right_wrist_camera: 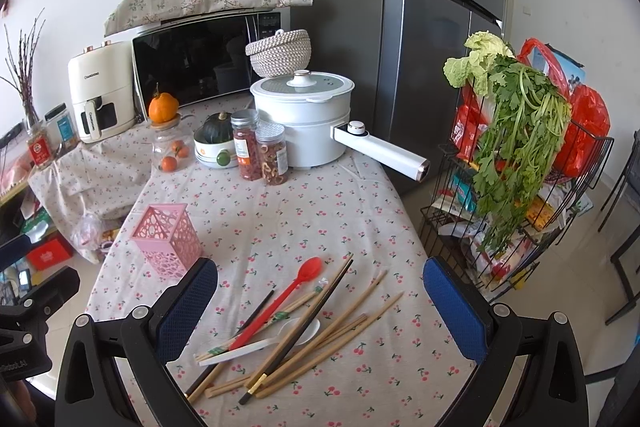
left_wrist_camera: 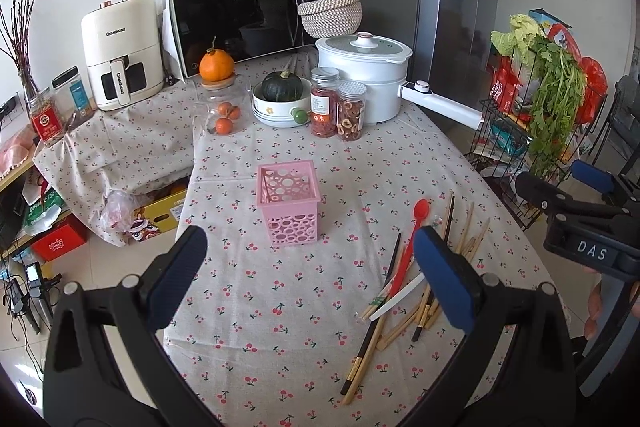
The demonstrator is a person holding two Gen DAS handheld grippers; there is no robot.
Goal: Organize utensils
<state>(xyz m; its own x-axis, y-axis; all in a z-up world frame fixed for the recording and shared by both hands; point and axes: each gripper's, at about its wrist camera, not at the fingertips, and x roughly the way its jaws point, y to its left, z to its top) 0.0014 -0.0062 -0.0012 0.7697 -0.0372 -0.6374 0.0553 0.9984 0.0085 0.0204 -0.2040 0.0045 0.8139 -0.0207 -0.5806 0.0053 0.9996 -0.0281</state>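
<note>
Both grippers spread, holding nothing: left gripper (left_wrist_camera: 308, 275) faces the pink holder (left_wrist_camera: 288, 205), likely to steady it; right gripper (right_wrist_camera: 320, 305) hovers over the utensil pile (right_wrist_camera: 288, 327), right of holder; holder looks empty; red spoon (right_wrist_camera: 286, 297) on top, easiest first pick.

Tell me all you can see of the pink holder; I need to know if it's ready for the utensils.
The pink holder is a square, open-topped box, plastic by its look, its walls pierced with round holes. It stands upright on the cherry-print tablecloth, apart from the pile of chopsticks and spoons. Nothing shows inside it, and neither gripper touches it.
</note>
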